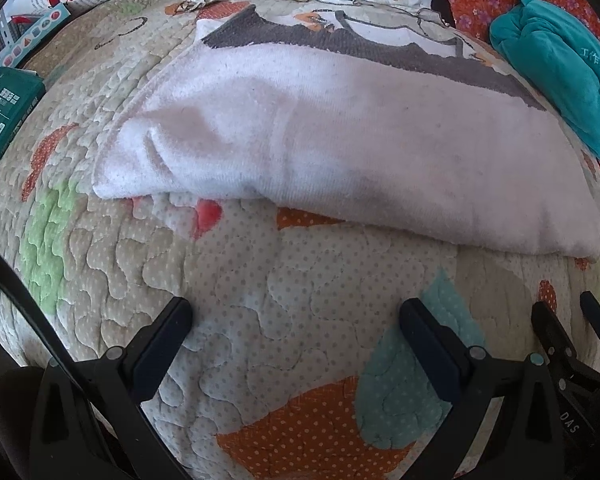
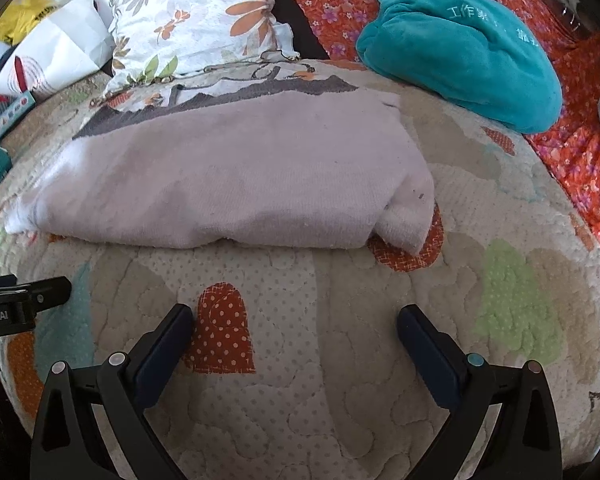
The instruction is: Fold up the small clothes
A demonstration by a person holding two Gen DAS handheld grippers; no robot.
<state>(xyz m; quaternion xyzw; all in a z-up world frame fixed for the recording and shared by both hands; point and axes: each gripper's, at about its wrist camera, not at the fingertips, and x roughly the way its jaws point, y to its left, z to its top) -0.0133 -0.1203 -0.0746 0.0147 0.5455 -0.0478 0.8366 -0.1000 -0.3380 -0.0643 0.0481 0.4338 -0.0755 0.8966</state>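
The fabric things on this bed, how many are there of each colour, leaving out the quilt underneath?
Pale pink folded terry garment with grey band: 1
Teal plush bundle with stitched lettering: 1
White pillow with orange flower print: 1
Orange cloth with purple flowers: 1
Total: 4

1. A pale pink-white knit garment (image 1: 340,140) lies folded on the quilted patchwork bedspread (image 1: 260,320), its doubled front edge puffed up slightly.
2. A dark grey band (image 2: 220,100) runs along its far edge.
3. One thick folded corner (image 2: 408,224) sticks out at its near right end.
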